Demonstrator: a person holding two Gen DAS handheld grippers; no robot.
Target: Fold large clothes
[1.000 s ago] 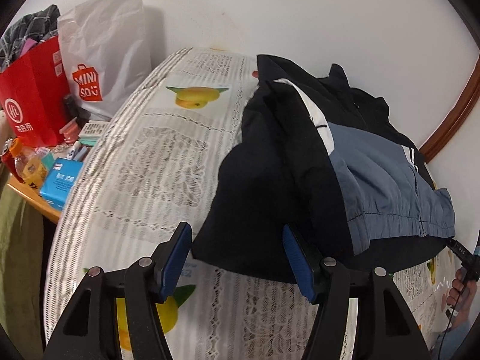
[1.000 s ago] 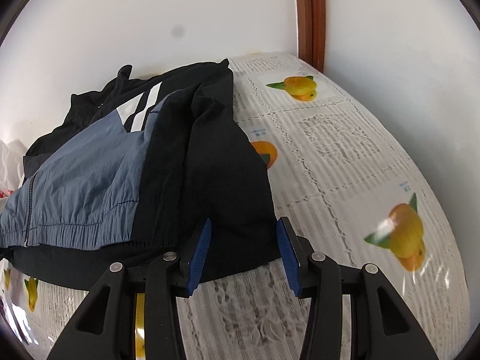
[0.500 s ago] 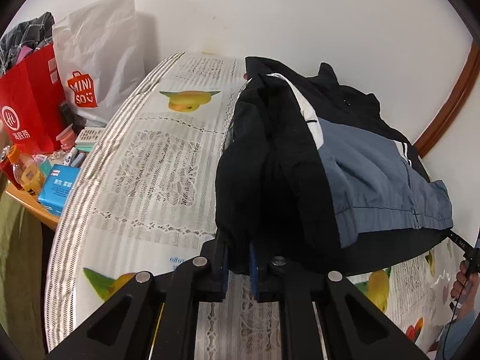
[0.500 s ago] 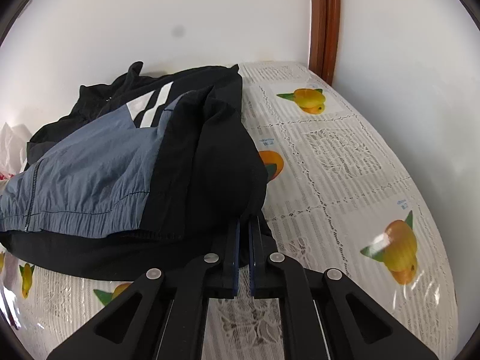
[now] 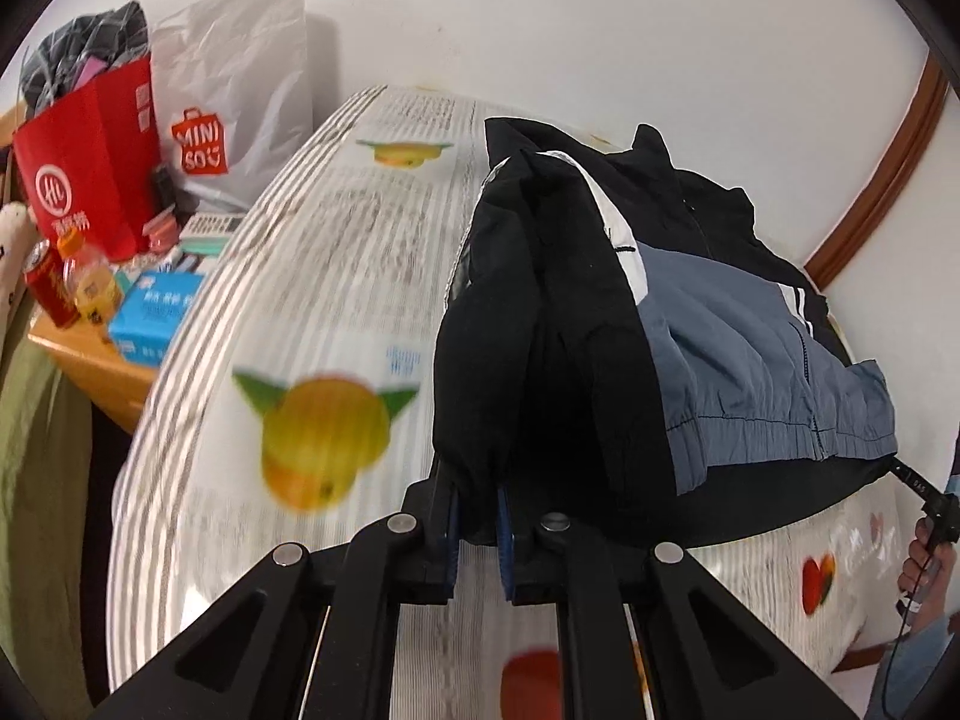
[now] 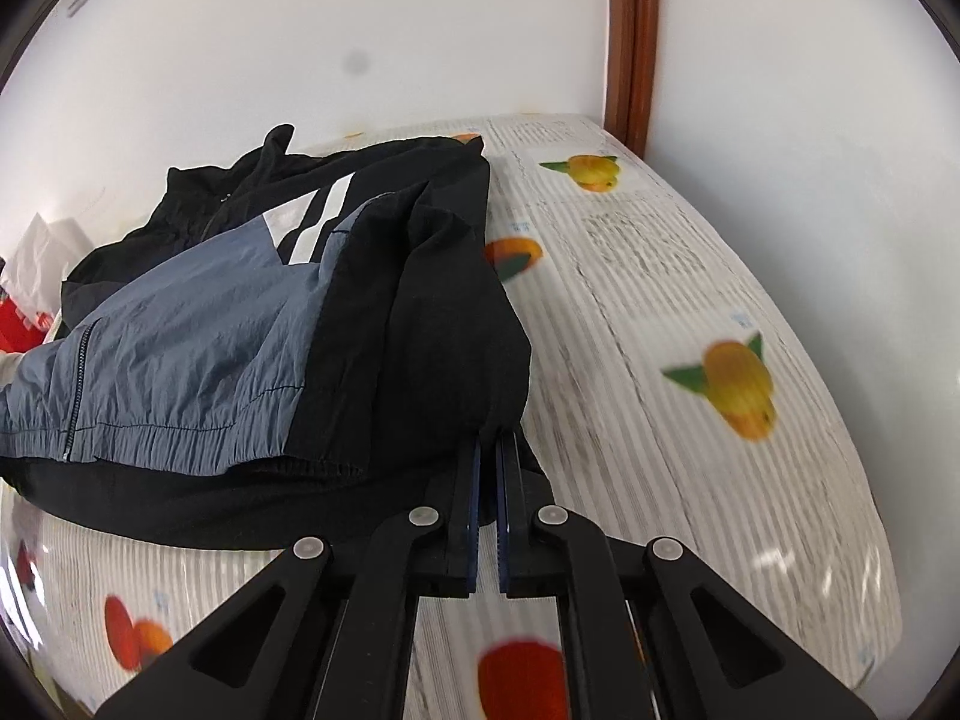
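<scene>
Bare tablecloth [image 5: 336, 276] lies open left of the jacket [image 5: 558, 324] — room to pass there. Further left, the red bag [image 5: 90, 162], Miniso bag [image 5: 240, 78] and blue box [image 5: 159, 306] crowd the edge. On the right — open cloth up to the wall [image 6: 810, 120].

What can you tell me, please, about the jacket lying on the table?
The jacket is thin, crinkly cloth: black sleeves and collar, blue-grey front panels, white stripes at the chest, a front zip and a gathered hem. It lies front up on the tablecloth, sleeves folded in along its sides. The left claw is shut on one black sleeve end, the right claw on the other, each raised a little off the cloth.
</scene>
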